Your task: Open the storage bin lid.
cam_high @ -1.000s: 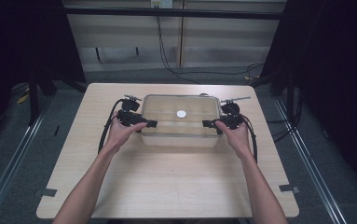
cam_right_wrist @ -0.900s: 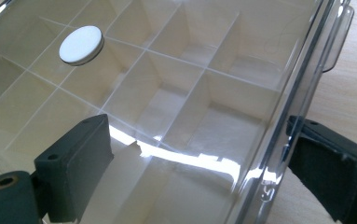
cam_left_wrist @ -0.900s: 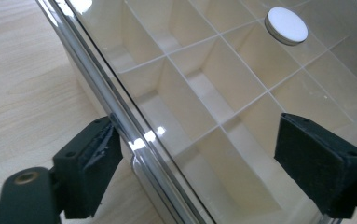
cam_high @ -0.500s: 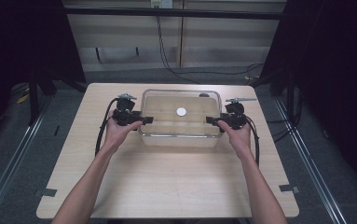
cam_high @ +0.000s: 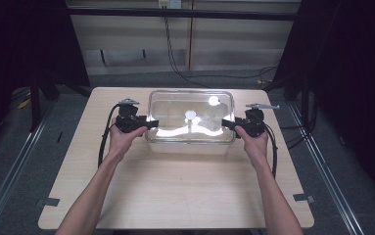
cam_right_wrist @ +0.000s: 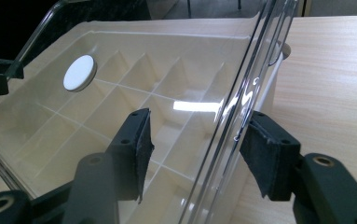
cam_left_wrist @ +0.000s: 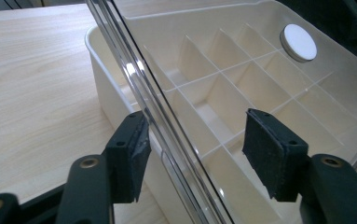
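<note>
Table (cam_high: 175,191) carries my divided box (cam_left_wrist: 120,100); its clear lid (cam_high: 191,115) sits tilted above it. My left gripper (cam_high: 152,124) and right gripper (cam_high: 225,123), jaws just closing, straddle opposite lid edges, pads not pressing. White knob (cam_high: 190,115) tops the lid.

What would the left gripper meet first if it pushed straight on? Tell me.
Probably the clear plastic lid of the cream compartment box: the left gripper has just been closing, jaws straddling the lid's edge, so the lid lies directly ahead.

The clear lid (cam_high: 191,113) is tilting over the divided box (cam_high: 190,142), blocking entry to its compartments from above. Bare worktop (cam_high: 185,191) is lying open in front and along both sides of the box.
</note>
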{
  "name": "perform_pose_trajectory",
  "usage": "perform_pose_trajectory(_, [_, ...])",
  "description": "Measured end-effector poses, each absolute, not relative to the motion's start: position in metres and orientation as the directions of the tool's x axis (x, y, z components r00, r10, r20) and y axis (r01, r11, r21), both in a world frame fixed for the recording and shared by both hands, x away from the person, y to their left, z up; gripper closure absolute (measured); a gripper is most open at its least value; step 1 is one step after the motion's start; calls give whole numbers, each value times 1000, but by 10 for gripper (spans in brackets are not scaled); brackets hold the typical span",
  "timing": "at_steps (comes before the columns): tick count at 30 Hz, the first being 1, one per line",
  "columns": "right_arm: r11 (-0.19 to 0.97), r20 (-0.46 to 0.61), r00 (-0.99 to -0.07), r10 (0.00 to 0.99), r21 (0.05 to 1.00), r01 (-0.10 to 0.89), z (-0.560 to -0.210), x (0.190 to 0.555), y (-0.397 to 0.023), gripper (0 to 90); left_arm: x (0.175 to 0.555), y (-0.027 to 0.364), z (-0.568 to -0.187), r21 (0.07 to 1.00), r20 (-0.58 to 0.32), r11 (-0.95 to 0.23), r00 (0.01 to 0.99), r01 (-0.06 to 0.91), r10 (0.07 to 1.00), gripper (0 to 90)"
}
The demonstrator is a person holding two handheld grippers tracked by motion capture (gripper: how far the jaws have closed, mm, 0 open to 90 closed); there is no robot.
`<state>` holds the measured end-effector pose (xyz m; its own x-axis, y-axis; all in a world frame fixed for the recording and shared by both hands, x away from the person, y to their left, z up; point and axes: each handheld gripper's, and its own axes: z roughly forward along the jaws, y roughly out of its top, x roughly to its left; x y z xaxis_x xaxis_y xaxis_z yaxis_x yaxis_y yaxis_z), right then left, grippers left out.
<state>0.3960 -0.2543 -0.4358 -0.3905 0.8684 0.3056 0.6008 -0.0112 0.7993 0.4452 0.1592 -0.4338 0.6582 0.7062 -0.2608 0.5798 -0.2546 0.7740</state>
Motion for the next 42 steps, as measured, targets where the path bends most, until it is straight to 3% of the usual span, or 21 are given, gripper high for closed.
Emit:
perform_pose_trajectory(7, [-7,302,-398,866,804,595,-433,394,-254,439,442,163,-429,794,-246,-250,669,555,701,491])
perform_pose_trajectory(13, [-32,320,-397,860,811,585,-429,392,-259,540,437,165,-424,810,-241,-234,669,538,703,533])
perform_pose_trajectory(19, [-47,331,-403,853,818,573,-425,389,-263,579,433,166,-420,825,-219,-236,677,513,703,570])
perform_pose_trajectory(42, [-92,358,-398,845,830,550,-418,377,-264,638,418,179,-412,854,-229,-208,703,478,673,673])
